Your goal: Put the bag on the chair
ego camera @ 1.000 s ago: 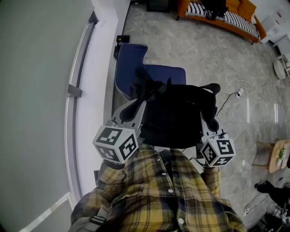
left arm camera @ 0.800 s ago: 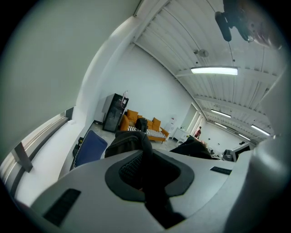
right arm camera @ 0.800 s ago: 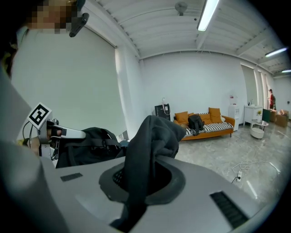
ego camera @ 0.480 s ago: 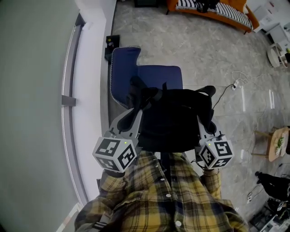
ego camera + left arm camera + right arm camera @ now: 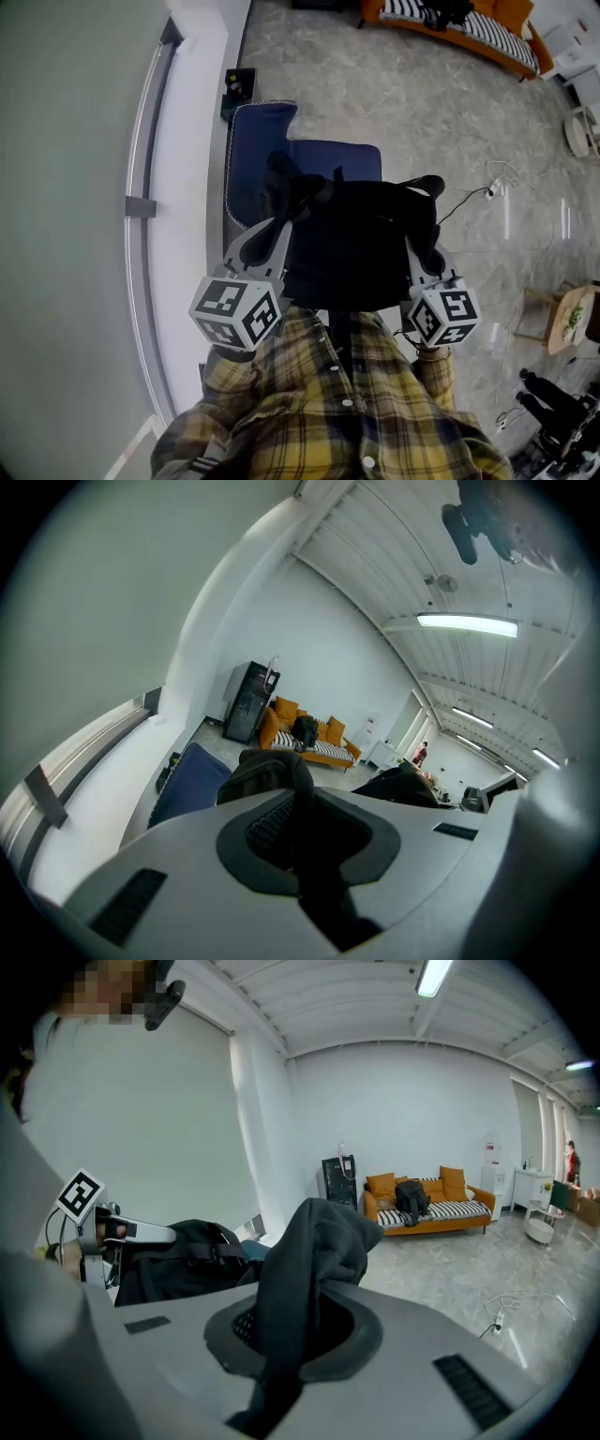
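Bag hides near half of blue chair | left gripper, right gripper each clamp its fabric | white ledge beside chair

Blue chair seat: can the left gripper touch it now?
Probably not: the left gripper is shut on the black bag, which hangs over the blue chair seat and blocks it.

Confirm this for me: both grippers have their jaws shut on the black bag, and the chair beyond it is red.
One thing is wrong: the chair is blue, not red, as the head view shows. The rest stands: the left gripper and the right gripper each have their jaws shut on the black bag.
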Available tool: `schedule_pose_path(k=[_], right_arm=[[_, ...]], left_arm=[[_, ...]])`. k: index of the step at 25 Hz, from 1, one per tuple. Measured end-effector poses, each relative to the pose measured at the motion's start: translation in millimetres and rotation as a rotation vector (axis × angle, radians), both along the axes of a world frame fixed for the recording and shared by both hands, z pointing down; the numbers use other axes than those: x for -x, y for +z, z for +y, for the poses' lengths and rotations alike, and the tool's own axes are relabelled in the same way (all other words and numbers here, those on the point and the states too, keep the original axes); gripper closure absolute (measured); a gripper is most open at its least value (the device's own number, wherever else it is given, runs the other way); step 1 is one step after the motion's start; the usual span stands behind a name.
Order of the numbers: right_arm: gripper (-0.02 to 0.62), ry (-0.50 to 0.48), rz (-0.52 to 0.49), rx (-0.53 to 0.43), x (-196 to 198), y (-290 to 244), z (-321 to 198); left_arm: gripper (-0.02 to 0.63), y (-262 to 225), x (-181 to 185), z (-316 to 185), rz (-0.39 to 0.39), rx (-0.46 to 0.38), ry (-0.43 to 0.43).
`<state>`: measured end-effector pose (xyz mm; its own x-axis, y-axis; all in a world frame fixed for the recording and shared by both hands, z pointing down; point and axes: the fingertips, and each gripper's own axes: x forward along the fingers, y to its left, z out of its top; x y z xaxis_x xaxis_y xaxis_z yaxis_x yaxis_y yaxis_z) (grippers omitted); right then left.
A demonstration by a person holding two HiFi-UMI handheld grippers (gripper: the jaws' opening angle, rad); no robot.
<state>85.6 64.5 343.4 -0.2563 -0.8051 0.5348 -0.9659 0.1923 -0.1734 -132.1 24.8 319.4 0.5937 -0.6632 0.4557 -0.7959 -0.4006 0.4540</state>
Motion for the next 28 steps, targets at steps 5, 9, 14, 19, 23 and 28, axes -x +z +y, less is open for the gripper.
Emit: schedule_pose_path(k=[5,9,14,19,23,28], right_arm=[[0.563,-0.042,-0.016,0.010,-21.3,3.8,-42.4],[0.563,-0.074,-0.027,0.014,-36.9,8.5,-80.0],[0.563,-0.119,-0.036,0.009,-52.6,14.7,-117.9],[0.563,-0.164,-0.040,0.011,-59.5,22.5,-146.7],[0.563,-0.167,-0.039,0.027,-63.8,30.8,-160.1],[0.563,-0.148,-0.049,0.058,-65.6,41.2,-163.4]], left_arm=[[0.554,1.0,-19.9,-34.8,-0.023,0.016,-0.047],[0.554,2.3,-35.9,-67.7,-0.048,0.017,-0.075],[0.554,5.7,-51.3,-100.6,-0.066,0.007,-0.115],[0.554,15.6,-57.2,-121.3,-0.080,0.020,-0.152],[0.554,24.5,-61.4,-130.0,-0.078,0.045,-0.166],[0.554,33.4,-63.8,-133.9,-0.087,0.076,-0.165]])
